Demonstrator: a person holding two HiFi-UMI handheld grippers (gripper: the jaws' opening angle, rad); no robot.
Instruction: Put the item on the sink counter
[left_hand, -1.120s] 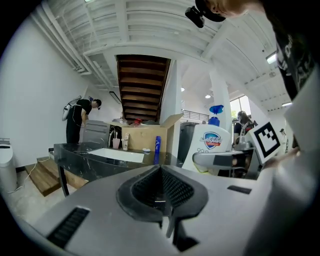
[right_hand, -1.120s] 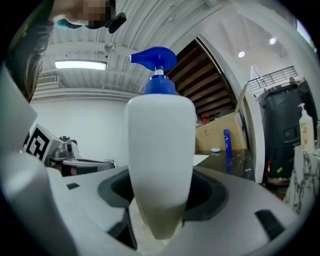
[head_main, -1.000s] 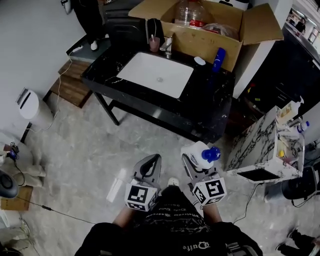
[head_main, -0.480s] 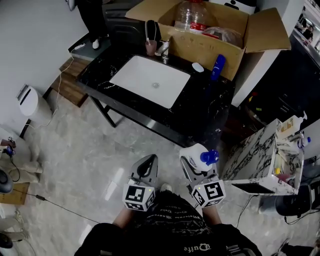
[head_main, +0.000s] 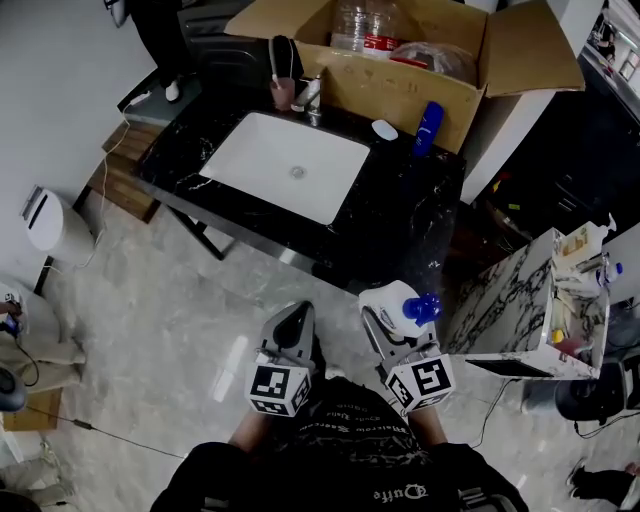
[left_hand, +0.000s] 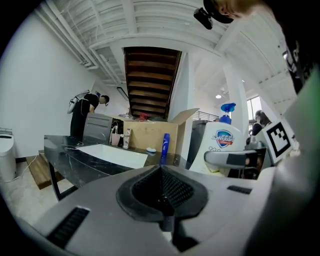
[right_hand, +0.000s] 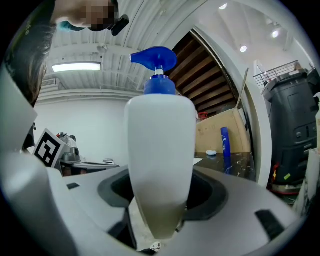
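Note:
My right gripper (head_main: 386, 318) is shut on a white pump bottle (head_main: 396, 302) with a blue pump head (head_main: 422, 308); in the right gripper view the bottle (right_hand: 160, 150) stands upright between the jaws. My left gripper (head_main: 291, 322) is shut and holds nothing; its jaws meet in the left gripper view (left_hand: 161, 186). Both hang over the floor, just short of the black marble sink counter (head_main: 410, 215) with its white basin (head_main: 290, 165). The bottle (left_hand: 222, 145) also shows to the right in the left gripper view.
On the counter stand a tall blue bottle (head_main: 427, 128), a small white dish (head_main: 384, 129), a cup (head_main: 284, 92) and a tap (head_main: 312, 95). An open cardboard box (head_main: 420, 50) sits behind it. A marble-patterned stand (head_main: 530, 300) is at right, a white bin (head_main: 45, 222) at left.
The counter has drawn closer and lower in the head view as the person steps toward it. Both grippers keep their pose, the right one still holding the bottle.

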